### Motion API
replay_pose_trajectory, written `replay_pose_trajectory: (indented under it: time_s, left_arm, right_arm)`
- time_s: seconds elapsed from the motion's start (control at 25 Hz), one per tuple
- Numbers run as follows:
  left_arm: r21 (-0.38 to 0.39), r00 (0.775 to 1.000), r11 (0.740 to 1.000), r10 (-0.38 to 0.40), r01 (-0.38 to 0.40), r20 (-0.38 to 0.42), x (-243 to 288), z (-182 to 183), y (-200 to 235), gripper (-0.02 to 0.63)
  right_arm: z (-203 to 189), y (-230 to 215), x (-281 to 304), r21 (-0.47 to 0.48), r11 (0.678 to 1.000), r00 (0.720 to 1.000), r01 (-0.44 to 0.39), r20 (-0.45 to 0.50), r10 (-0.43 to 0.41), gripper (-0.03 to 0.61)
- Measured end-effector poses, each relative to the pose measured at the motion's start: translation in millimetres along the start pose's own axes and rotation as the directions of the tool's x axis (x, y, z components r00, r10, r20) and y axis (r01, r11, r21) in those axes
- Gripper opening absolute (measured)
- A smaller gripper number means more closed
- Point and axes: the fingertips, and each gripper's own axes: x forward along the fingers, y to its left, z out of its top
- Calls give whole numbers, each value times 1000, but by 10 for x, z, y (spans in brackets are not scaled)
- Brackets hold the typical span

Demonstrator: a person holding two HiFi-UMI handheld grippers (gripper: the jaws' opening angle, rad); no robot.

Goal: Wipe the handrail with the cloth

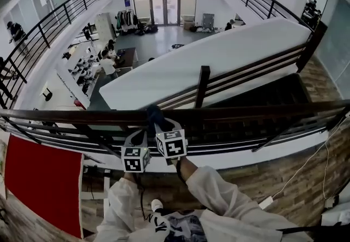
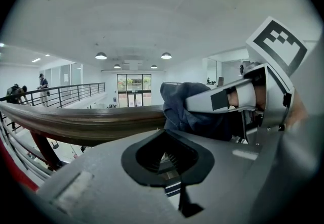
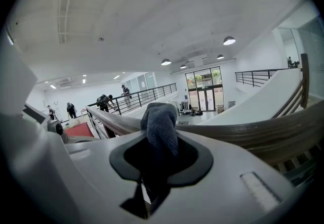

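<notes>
Beyond the mezzanine edge the atrium drops away to a ground floor with desks and people, and the dark wooden handrail [image 1: 262, 111] crosses your view from side to side. Your right gripper [image 3: 159, 160] has its jaws pinched on the dark blue cloth [image 3: 161, 127], whose bunched top appears to rest on the rail's upper face near the middle. Your left gripper [image 2: 168, 160] is just beside it, jaws pressed together with nothing between them.

To wipe well, I'd press the cloth flat onto the rail rather than let only the bunched tip touch. Then draw it along in one long pass, tilting so the rounded edges get covered too. The left gripper sits close on the left, so it would block a stroke that way unless you lift it clear. A red panel [image 1: 46, 183] shows below the rail further left, and a white cable [image 1: 311, 164] trails across the wood floor to your right — mind your feet.
</notes>
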Motion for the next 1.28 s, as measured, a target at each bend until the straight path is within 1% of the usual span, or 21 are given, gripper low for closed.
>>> replay_pose_trajectory:
  time_s: [0.16, 0.32, 0.52, 0.64, 1.28]
  left_arm:
    - [9, 1000, 1000, -23, 23, -12, 127, 59, -297, 3]
    - [22, 999, 999, -37, 37, 10, 251, 154, -553, 3]
    - [27, 998, 998, -55, 56, -9, 359, 143, -843, 4]
    - [38, 998, 997, -65, 65, -9, 426, 206, -1017, 3]
    - [67, 995, 993, -100, 102, -23, 610, 327, -1852, 4]
  right_arm:
    - [6, -265, -167, 5, 1000, 1000, 14, 8, -14, 80]
    - [1, -528, -330, 23, 999, 1000, 24, 18, -24, 80]
    - [-30, -774, -478, 35, 999, 999, 34, 25, -35, 80]
    - [-25, -936, -569, 47, 998, 999, 43, 30, -44, 78]
    - [-96, -1722, -1051, 101, 991, 995, 87, 35, -91, 80]
